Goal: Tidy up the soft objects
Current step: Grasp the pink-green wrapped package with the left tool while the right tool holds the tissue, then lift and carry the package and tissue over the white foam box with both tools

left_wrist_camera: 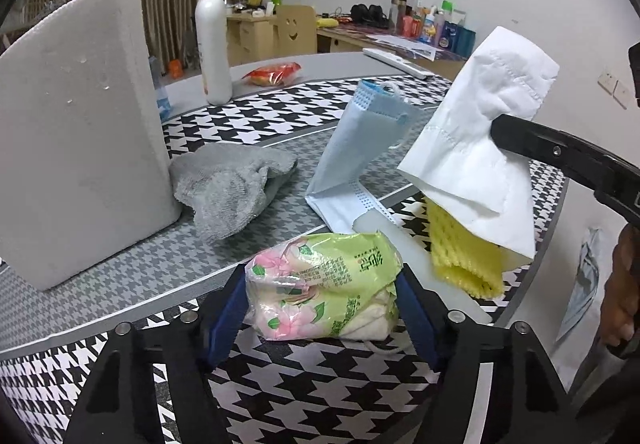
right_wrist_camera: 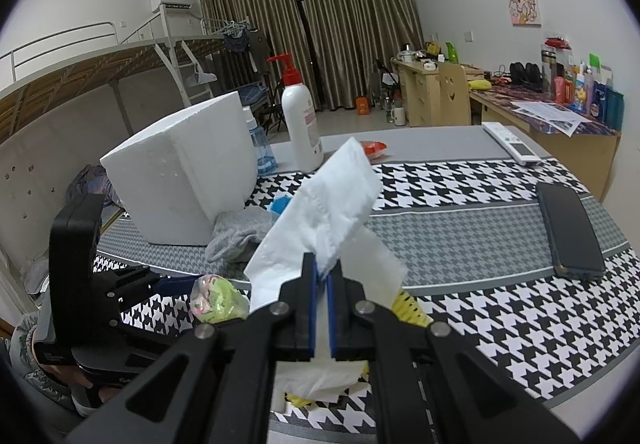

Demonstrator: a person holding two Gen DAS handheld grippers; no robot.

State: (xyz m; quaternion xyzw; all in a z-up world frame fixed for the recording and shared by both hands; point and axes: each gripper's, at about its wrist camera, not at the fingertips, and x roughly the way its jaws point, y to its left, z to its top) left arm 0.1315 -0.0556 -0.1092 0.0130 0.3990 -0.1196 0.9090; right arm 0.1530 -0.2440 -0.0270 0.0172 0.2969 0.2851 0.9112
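My left gripper is shut on a green and pink tissue pack low over the houndstooth table; the pack also shows in the right wrist view. My right gripper is shut on a white paper tissue and holds it above the table; in the left wrist view the tissue hangs over a yellow foam net. A blue face mask stands folded behind the pack. A grey sock lies beside a white foam box.
A white pump bottle and a red snack packet stand at the back. A blue spray bottle, a remote and a black phone lie on the table. The table edge runs close on the right.
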